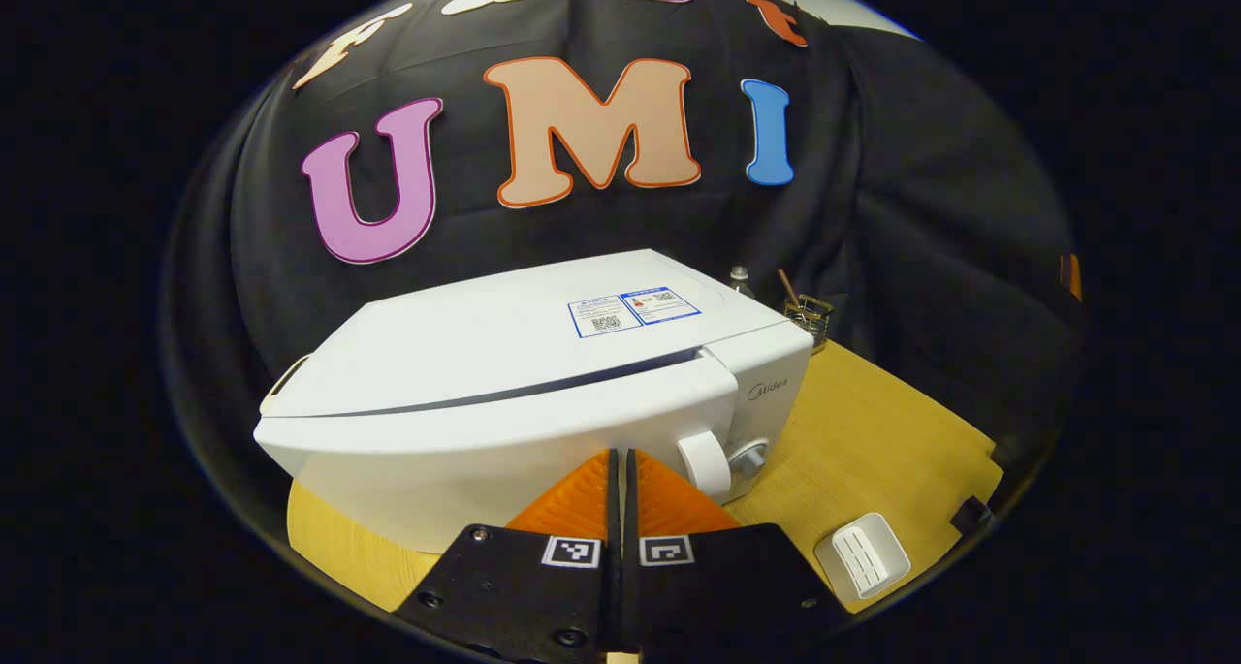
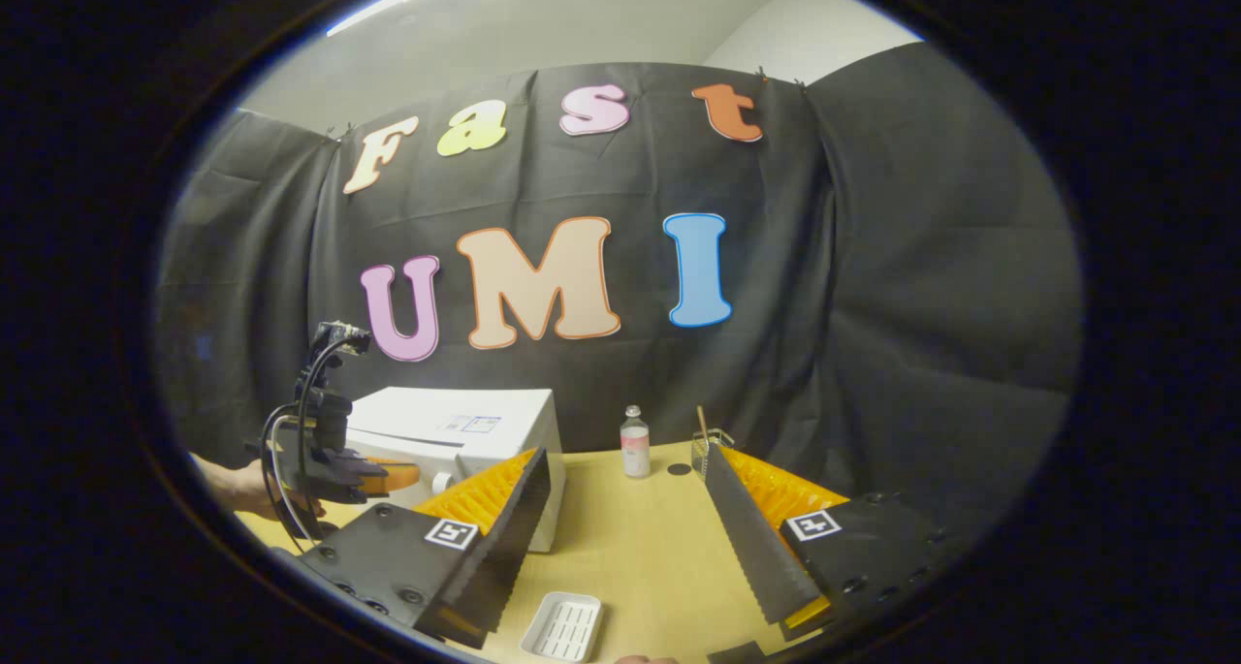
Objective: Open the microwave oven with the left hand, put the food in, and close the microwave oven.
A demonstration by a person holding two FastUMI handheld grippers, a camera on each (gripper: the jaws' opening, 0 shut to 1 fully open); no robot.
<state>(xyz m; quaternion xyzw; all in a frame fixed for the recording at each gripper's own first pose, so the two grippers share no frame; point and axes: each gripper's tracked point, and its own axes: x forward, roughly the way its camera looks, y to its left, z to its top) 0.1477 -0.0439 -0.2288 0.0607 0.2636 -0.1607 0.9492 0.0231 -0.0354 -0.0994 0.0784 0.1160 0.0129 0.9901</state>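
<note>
The white microwave (image 1: pixel 504 373) stands on the wooden table with its door against the body, a dark seam along the top. My left gripper (image 1: pixel 620 458) is shut with nothing between its fingers. Its tips sit close to the oven's front, just left of the two knobs (image 1: pixel 722 462). In the right gripper view the microwave (image 2: pixel 465 422) is at the left, with the left gripper (image 2: pixel 393 472) and the hand holding it in front of it. My right gripper (image 2: pixel 622 451) hangs open and empty above the table. A white ridged tray (image 2: pixel 562 625) lies below it, also seen to the right of the oven (image 1: pixel 863 553).
A small bottle (image 2: pixel 635 441) and a wire holder with a stick (image 2: pixel 711 441) stand at the back of the table (image 2: pixel 640 548) near the black cloth. Bare wood lies to the right of the oven. The table's edge (image 1: pixel 979 480) is at the far right.
</note>
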